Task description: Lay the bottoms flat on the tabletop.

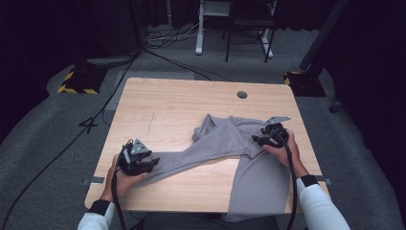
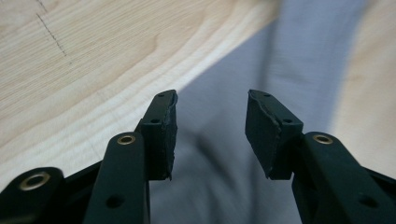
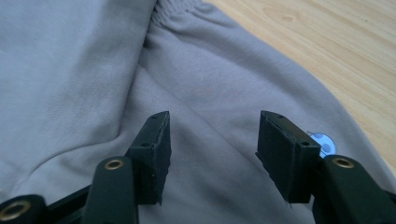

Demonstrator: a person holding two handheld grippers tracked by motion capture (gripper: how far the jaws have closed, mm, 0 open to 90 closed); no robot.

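Note:
A grey garment [image 1: 225,139] lies crumpled across the right half of a wooden table [image 1: 182,100], with one long leg or sleeve stretched toward the front left. My left gripper [image 1: 152,162] sits at the end of that strip. In the left gripper view, its jaws [image 2: 212,100] stand open just over the grey cloth [image 2: 289,56], pinching nothing. My right gripper [image 1: 256,140] rests at the garment's right side. In the right gripper view, its jaws [image 3: 212,119] are open above the fabric [image 3: 84,60], below a gathered elastic band [image 3: 175,7]. A small blue-white round piece [image 3: 324,142] shows beside the right pad.
The garment's lower part hangs over the table's front edge [image 1: 253,211]. A round cable hole [image 1: 242,94] sits near the far edge. Bare wood [image 1: 158,100] spreads over the far left. Stand bases with yellow-black stripes [image 1: 76,84] and cables lie on the floor.

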